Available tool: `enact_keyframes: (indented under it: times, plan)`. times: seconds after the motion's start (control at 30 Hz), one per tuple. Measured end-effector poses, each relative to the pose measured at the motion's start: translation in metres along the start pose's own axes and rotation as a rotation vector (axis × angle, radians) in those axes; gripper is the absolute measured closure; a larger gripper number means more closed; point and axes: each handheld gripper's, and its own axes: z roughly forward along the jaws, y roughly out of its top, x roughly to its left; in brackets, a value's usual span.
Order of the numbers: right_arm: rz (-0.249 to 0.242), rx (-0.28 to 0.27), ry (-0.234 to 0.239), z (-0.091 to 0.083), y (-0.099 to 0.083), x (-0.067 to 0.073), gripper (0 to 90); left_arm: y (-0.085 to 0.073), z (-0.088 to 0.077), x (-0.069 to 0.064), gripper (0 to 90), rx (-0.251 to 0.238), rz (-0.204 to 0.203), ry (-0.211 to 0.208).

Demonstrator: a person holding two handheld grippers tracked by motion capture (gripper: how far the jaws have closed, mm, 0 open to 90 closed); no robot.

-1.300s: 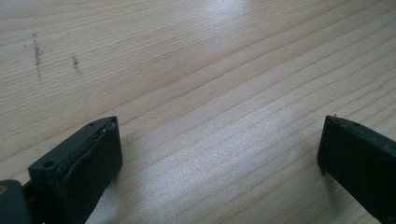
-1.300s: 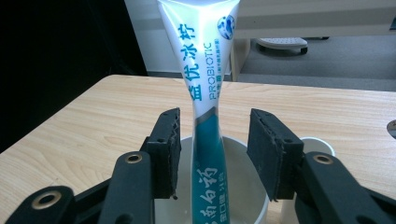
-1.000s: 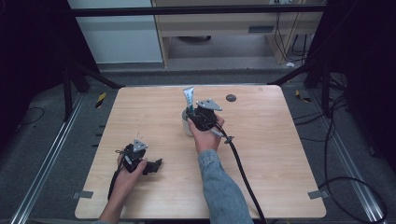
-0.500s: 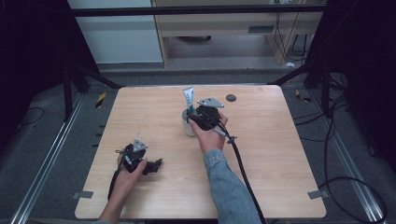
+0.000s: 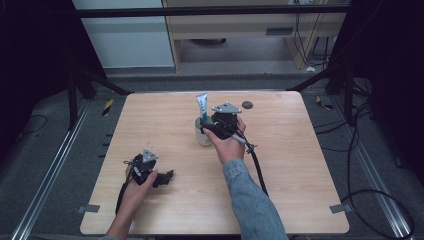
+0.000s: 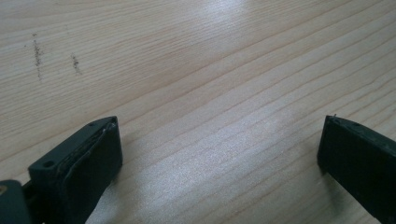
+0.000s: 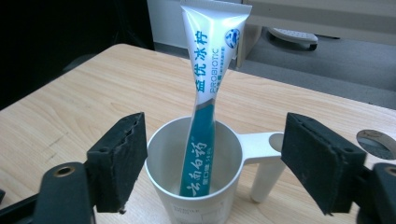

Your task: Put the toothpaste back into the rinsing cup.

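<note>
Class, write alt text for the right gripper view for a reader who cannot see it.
A toothpaste tube stands upright in a white cup on a wooden table, framed by the open black jaws of the right hand-held gripper. The cup's handle points right.

A tube (image 7: 205,102) stands in the cup (image 7: 196,186) mid-table, a disc (image 5: 247,105) behind to the right.

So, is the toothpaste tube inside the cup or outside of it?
Inside. The toothpaste tube stands in the white cup, its lower end on the bottom and its flat end leaning above the rim. The right hand-held gripper is open around the cup.
</note>
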Motion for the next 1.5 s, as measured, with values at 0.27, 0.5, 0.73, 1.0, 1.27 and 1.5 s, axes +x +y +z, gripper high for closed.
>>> enact_keyframes:
  times: [0.27, 0.5, 0.73, 1.0, 1.27, 1.5]
  plan:
    - [-0.068, 0.072, 0.004, -0.009, 0.003, -0.008, 14.8, 0.0, 0.0, 0.0, 0.0, 0.0, 0.0, 0.0]
    - [-0.097, 0.112, 0.039, -0.015, 0.005, -0.017, 11.1, 0.0, 0.0, 0.0, 0.0, 0.0, 0.0, 0.0]
    - [-0.109, 0.132, 0.065, -0.016, 0.011, -0.025, 10.1, 0.0, 0.0, 0.0, 0.0, 0.001, 0.001, 0.001]
    - [-0.149, 0.148, 0.092, -0.027, 0.025, -0.041, 9.9, 0.003, 0.002, 0.0, 0.0, -0.001, -0.003, 0.009]
    - [-0.182, 0.154, 0.113, -0.046, 0.027, -0.071, 9.7, 0.002, 0.002, -0.001, 0.0, -0.001, -0.007, 0.009]
    - [-0.176, 0.173, 0.054, -0.077, 0.012, -0.109, 9.7, 0.0, -0.001, -0.002, 0.0, 0.001, 0.001, 0.013]
